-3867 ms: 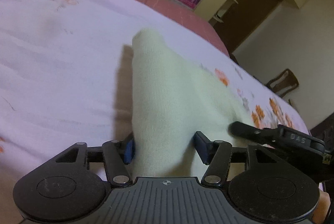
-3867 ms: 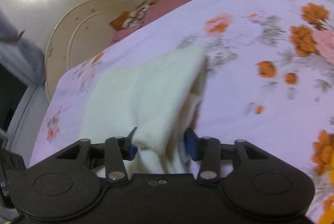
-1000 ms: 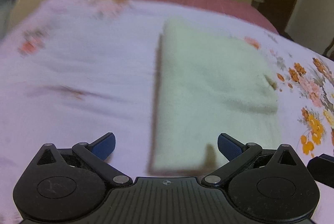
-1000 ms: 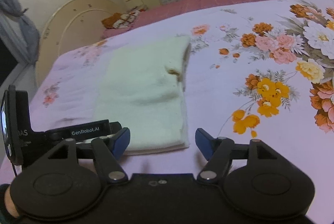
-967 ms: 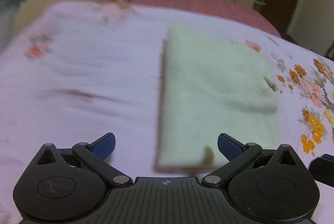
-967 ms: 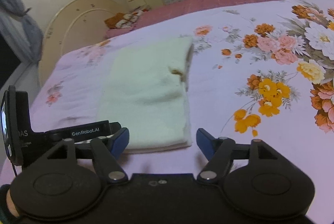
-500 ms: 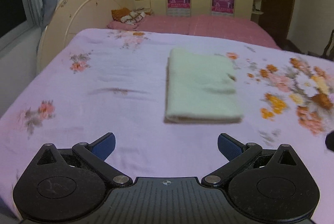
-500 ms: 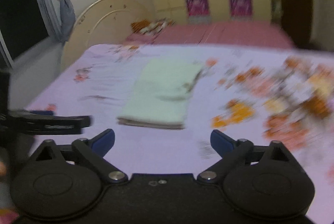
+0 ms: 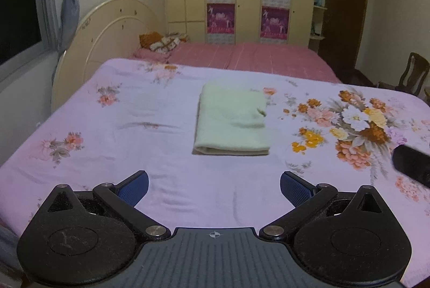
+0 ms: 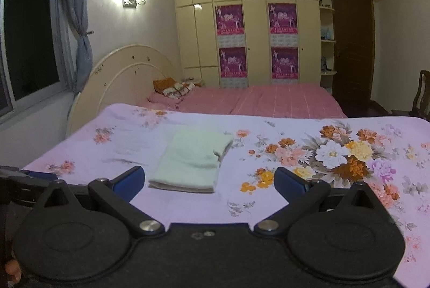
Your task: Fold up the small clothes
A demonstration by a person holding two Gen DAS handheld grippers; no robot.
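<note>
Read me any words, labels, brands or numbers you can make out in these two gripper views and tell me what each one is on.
No text can be read in either view.
Four magenta posters on the wardrobe doors: there may be print along their lower edges, too small and blurred to read.
Left gripper: only a small crosshair mark on its body, no lettering.
Right gripper: no lettering visible.
Folded pale green cloth and floral bedsheet: no label or print showing.

The left claw [image 9: 214, 187] has its jaws spread wide, blue pads [image 9: 133, 188] far apart and gripping nothing. The right claw [image 10: 209, 182] is likewise splayed wide and holds nothing. Both point forward, roughly level, side by side.
</note>
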